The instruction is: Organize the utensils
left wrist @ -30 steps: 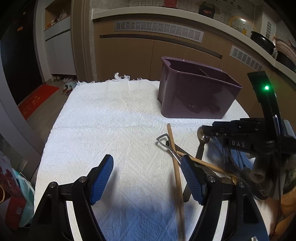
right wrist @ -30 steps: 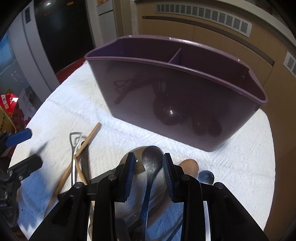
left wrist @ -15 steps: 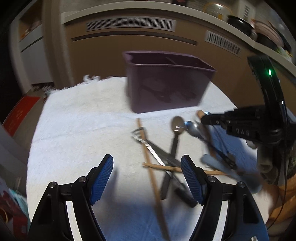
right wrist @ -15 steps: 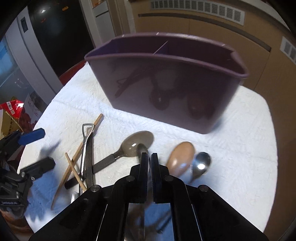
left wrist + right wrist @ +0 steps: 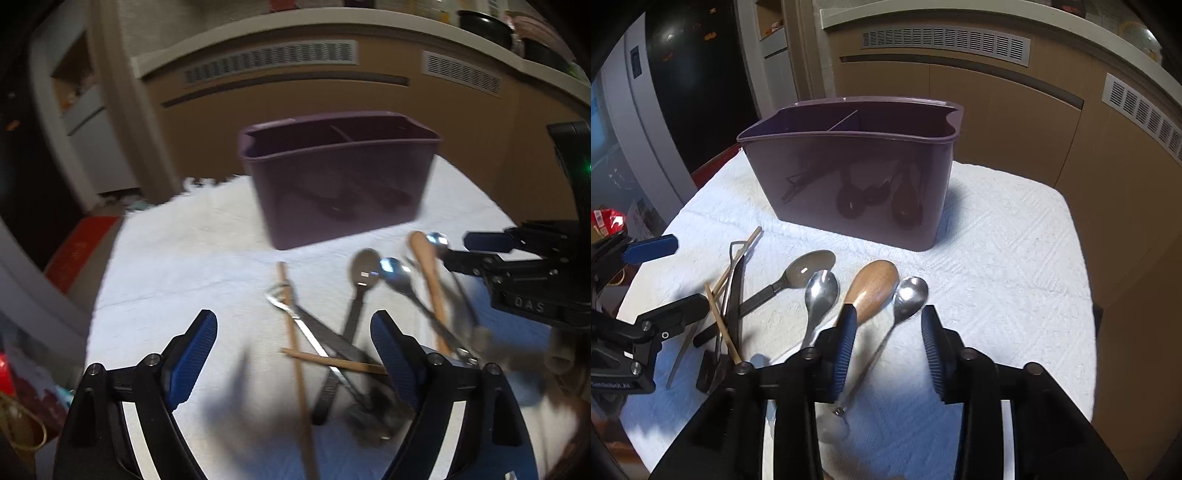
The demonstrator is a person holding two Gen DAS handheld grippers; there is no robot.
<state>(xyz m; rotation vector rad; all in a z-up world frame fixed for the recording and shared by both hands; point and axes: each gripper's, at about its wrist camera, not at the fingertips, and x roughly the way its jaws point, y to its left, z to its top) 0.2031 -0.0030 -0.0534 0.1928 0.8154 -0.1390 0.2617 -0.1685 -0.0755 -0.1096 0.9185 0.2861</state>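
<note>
Left wrist view. Left gripper: black frame, blue ribbed fingers set wide apart and just widened further, nothing between them but bare cloth. White textured towel covers the worktop. Dark purple plastic utensil caddy, upright with an inner divider, stands at the far side of the towel. Loose utensils lie in a heap between the caddy and the gripper: long wooden chopstick running towards the camera; second wooden chopstick lying across it; metal bottle opener with a looped head; matte grey spoon with a black handle; shiny steel spoon; wooden spoon; small steel spoon just beyond it. Right gripper enters from the right edge, above the spoons. The picture is blurred.

Right wrist view. Right gripper: fingers partly apart, having just opened, clamped on nothing. Small steel spoon lies on the towel, its handle running between the fingers without touching them. Wooden spoon sits just left of it, its handle end hidden behind the left finger. Shiny steel spoon and black-handled grey spoon lie further left, then the bottle opener and crossed chopsticks. Caddy stands beyond, both compartments showing no contents. Left gripper shows at the left edge, fingers apart.
</note>
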